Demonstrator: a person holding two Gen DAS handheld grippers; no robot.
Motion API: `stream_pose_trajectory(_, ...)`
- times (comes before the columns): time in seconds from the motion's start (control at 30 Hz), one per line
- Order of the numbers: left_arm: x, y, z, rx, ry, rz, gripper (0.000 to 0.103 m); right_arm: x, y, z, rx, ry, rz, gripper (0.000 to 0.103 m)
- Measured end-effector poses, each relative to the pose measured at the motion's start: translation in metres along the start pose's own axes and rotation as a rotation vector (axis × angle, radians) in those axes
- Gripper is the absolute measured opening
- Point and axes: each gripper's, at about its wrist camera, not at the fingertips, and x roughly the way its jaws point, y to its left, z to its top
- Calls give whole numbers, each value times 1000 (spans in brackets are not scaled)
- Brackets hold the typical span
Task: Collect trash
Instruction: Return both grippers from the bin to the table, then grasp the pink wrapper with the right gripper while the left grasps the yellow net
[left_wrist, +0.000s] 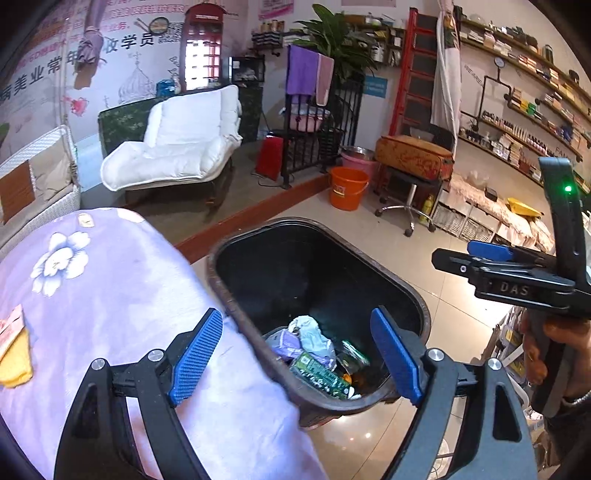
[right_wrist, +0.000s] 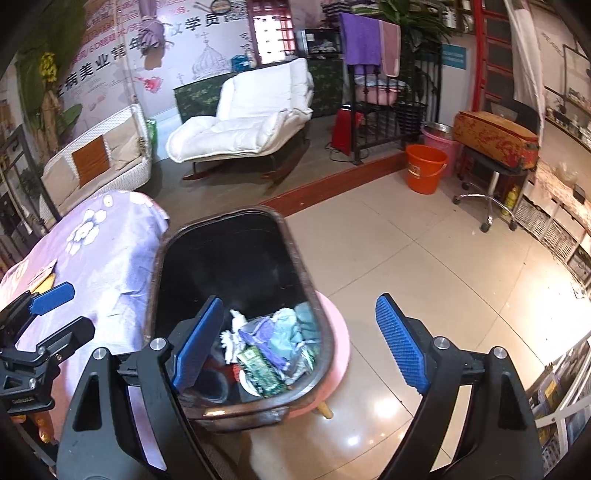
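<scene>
The left gripper (left_wrist: 297, 356) and right gripper (right_wrist: 299, 343) both hang over the dark bin (left_wrist: 406, 288), jaws spread wide and empty. Crumpled wrappers and tissue (left_wrist: 314, 354) lie at the bin's bottom, beside the bench's lilac flowered cloth (left_wrist: 110, 295).

So the trash bin (left_wrist: 413, 295) sits right up against the right edge of the cloth-covered counter (left_wrist: 110, 295), perched on a little stool (right_wrist: 338, 332), with a pile of wrappers and tissues (left_wrist: 314, 354) in the bottom of it. Both claws hang over that near end: left claw (left_wrist: 295, 354) straddling the counter edge and bin, right claw (right_wrist: 299, 343) straddling the bin's right rim. Behind it all, a rocking lounger (left_wrist: 177, 147) is up on a raised step, with a bucket (left_wrist: 348, 187) on the floor to its right.
</scene>
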Motion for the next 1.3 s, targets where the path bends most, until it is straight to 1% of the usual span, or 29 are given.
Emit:
stream_pose_trajectory(0.1, -17, 17, -7, -25, -8, 34, 84, 0, 26, 3, -48, 4, 53, 85)
stream_pose_trajectory(0.27, -46, 53, -22, -64, -5, 125, 84, 4, 70, 3, -126, 22, 138, 85)
stream_pose_trajectory(0.47, -86, 107, -47, -75, 9, 268, 84, 9, 133, 1, -218, 70, 281, 85)
stream_pose_trajectory(0.6, -112, 150, -63, -143, 16, 346, 84, 12, 178, -2, -291, 96, 363, 85)
stream_pose_trajectory(0.77, -138, 198, -79, -232, 20, 440, 84, 15, 232, -10, -372, 135, 439, 85)
stream_pose_trajectory(0.93, -157, 227, -92, -289, 19, 493, 84, 23, 287, -12, -419, 171, 526, 85)
stream_pose_trajectory(1.07, -167, 241, -105, -322, 19, 509, 84, 32, 327, -10, -453, 195, 577, 85)
stream_pose_trajectory(1.2, -172, 252, -111, -342, 20, 518, 84, 47, 361, -4, -479, 218, 607, 85)
stream_pose_trajectory(1.3, -174, 260, -116, -359, 21, 532, 84, 53, 386, -1, -521, 208, 597, 85)
